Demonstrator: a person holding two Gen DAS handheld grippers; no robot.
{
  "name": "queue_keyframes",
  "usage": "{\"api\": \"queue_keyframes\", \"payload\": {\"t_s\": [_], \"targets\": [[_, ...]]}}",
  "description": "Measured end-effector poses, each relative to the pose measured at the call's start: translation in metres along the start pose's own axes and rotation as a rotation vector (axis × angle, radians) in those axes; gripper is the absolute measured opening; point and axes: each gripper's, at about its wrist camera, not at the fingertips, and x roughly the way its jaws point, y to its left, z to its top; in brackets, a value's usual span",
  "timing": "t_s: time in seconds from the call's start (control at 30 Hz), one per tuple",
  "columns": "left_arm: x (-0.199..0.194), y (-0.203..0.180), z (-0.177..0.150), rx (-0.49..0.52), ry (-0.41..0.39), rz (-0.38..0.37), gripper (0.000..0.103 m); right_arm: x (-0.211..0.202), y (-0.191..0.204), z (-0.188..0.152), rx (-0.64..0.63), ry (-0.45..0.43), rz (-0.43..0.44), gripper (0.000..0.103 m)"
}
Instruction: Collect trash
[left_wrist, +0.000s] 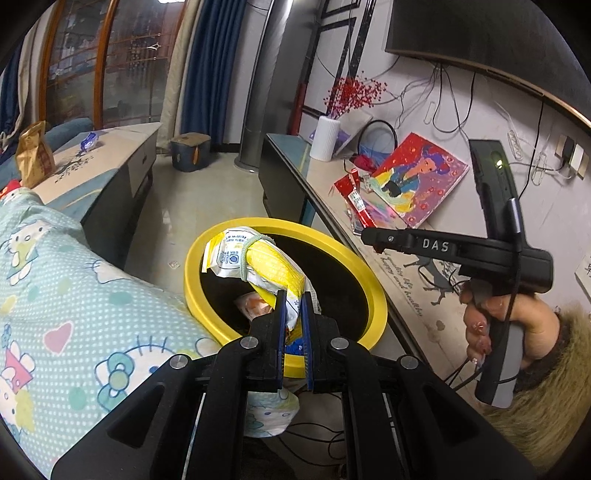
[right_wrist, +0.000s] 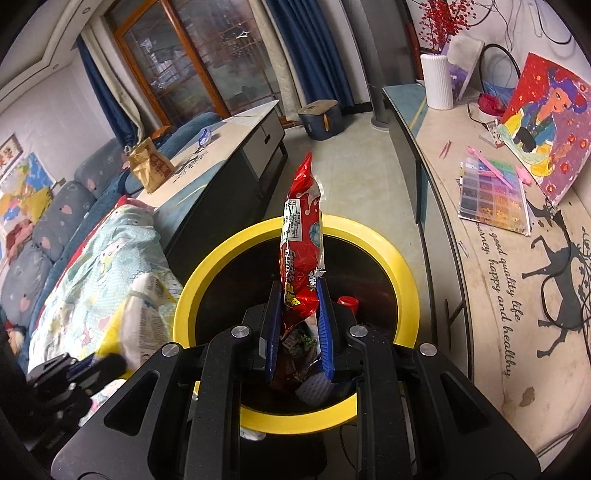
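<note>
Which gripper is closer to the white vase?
Right. The right gripper, over the bin, sits nearer the vase; the left gripper is farther back, beside the blanket.

I see the bin (right_wrist: 402, 258) on the floor, between the bed (right_wrist: 107, 236) on my left and the long worktop (right_wrist: 491, 280) on my right. Both wrappers (left_wrist: 258, 266) (right_wrist: 303, 243) hang over the bin. A vase (right_wrist: 436, 81) stands on the worktop's far end.

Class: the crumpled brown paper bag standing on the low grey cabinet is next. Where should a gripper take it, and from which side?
Grip the crumpled brown paper bag at its pinched, folded top, probably coming from above: it stands upright, narrowing there.
</note>
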Motion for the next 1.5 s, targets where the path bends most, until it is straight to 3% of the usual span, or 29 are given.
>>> {"api": "queue_keyframes", "payload": {"t_s": [0.13, 0.2, 0.27, 0.37, 0.57, 0.67, 0.87, 1.07, 1.5], "targets": [[0.008, -0.004, 0.005, 0.034, -0.025, 0.007, 0.01, 0.005, -0.005, 0.0, 0.025, 0.028, 0.013, 0.02], [0.016, -0.004, 0.008, 0.033, -0.017, 0.008, 0.016, 0.006, -0.008, -0.002, 0.048, 0.037, 0.007, 0.02], [0.02, -0.002, 0.009, 0.025, -0.012, 0.028, 0.038, 0.008, -0.011, -0.002, 0.061, 0.054, 0.009, 0.029], [0.017, 0.002, 0.01, 0.008, -0.018, 0.028, 0.061, 0.004, -0.013, -0.003, 0.072, 0.051, -0.008, 0.034], [0.001, 0.01, 0.009, -0.032, -0.035, 0.065, 0.091, -0.008, -0.007, -0.004, 0.06, 0.021, -0.027, 0.054], [-0.011, 0.015, 0.007, -0.049, -0.043, 0.086, 0.096, -0.015, -0.001, -0.006, 0.041, 0.009, -0.036, 0.062], [-0.037, 0.03, 0.002, -0.101, -0.07, 0.142, 0.096, -0.038, 0.016, -0.018, -0.014, -0.031, -0.018, 0.08], [-0.064, 0.047, -0.006, -0.148, -0.098, 0.206, 0.097, -0.056, 0.038, -0.031, -0.072, -0.079, 0.026, 0.091], [-0.127, 0.078, -0.032, -0.244, -0.171, 0.343, 0.097, -0.08, 0.098, -0.054, -0.179, -0.205, 0.118, 0.092]]}}
